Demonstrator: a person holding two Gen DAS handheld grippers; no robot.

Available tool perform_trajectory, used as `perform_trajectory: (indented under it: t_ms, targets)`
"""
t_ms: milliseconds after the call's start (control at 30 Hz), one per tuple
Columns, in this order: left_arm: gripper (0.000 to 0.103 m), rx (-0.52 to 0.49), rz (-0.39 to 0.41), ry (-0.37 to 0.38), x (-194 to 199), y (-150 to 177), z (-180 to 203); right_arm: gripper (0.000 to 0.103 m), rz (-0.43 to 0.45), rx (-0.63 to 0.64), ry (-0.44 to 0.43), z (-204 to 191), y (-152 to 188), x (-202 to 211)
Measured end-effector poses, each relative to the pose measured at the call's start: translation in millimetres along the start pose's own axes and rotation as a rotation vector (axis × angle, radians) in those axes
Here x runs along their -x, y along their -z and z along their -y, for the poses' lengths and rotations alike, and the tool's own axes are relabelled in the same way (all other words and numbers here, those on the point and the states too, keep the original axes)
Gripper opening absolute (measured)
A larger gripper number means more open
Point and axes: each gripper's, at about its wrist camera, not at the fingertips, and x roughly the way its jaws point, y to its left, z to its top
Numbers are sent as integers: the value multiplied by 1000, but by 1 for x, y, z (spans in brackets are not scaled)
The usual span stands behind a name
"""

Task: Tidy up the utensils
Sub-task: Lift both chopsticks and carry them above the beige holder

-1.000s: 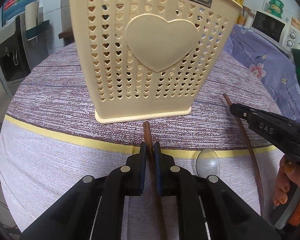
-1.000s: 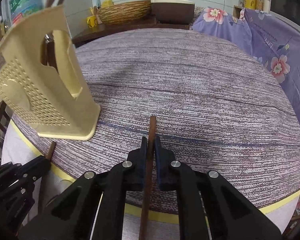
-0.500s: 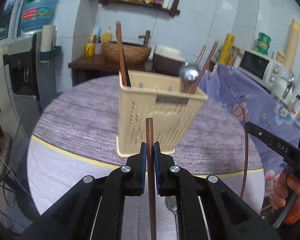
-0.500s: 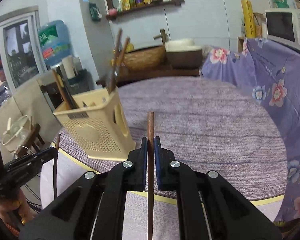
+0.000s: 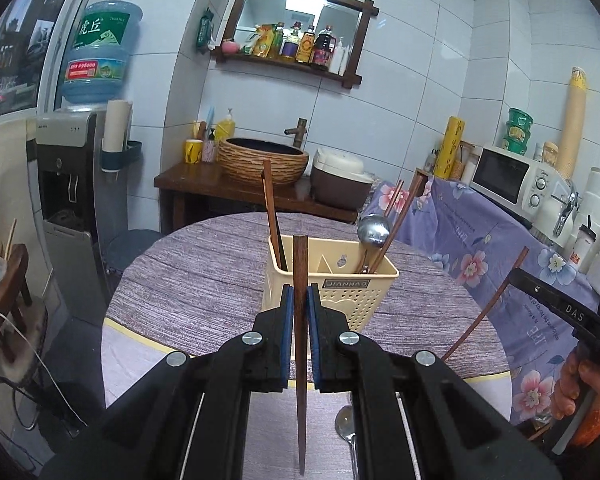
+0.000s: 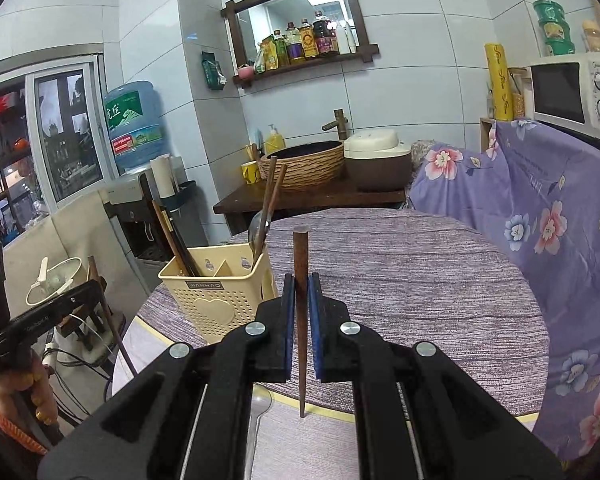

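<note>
My left gripper (image 5: 300, 300) is shut on a brown wooden chopstick (image 5: 300, 264), held upright above the table, in front of the cream utensil caddy (image 5: 352, 300). My right gripper (image 6: 299, 292) is shut on a second brown chopstick (image 6: 301, 256), also upright; it shows in the left wrist view (image 5: 488, 308) too. The caddy (image 6: 208, 300) holds several chopsticks (image 5: 272, 216) and a metal ladle (image 5: 373, 232). A metal spoon (image 5: 346, 428) lies on the table below my left gripper.
The round table (image 6: 420, 280) has a purple striped cloth with a yellow band. A purple floral cover (image 6: 540, 208) drapes furniture at the right. A water dispenser (image 5: 68, 184) stands at the left, a wooden counter with a basin (image 5: 260, 160) behind.
Both grippers have lifted their chopsticks off the table and tilted up from looking down at the cloth to looking across the room. The caddy now appears farther away.
</note>
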Motion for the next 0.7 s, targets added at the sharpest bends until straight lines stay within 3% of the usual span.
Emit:
perform_trajectory:
  t_ms: [467, 700]
  targets:
    - [7, 9, 14, 24, 2, -9, -6, 8, -4, 29, -20, -8, -10, -6]
    - [7, -21, 90, 69, 27, -58, -1, 8, 62, 72, -100, -29, -59, 12]
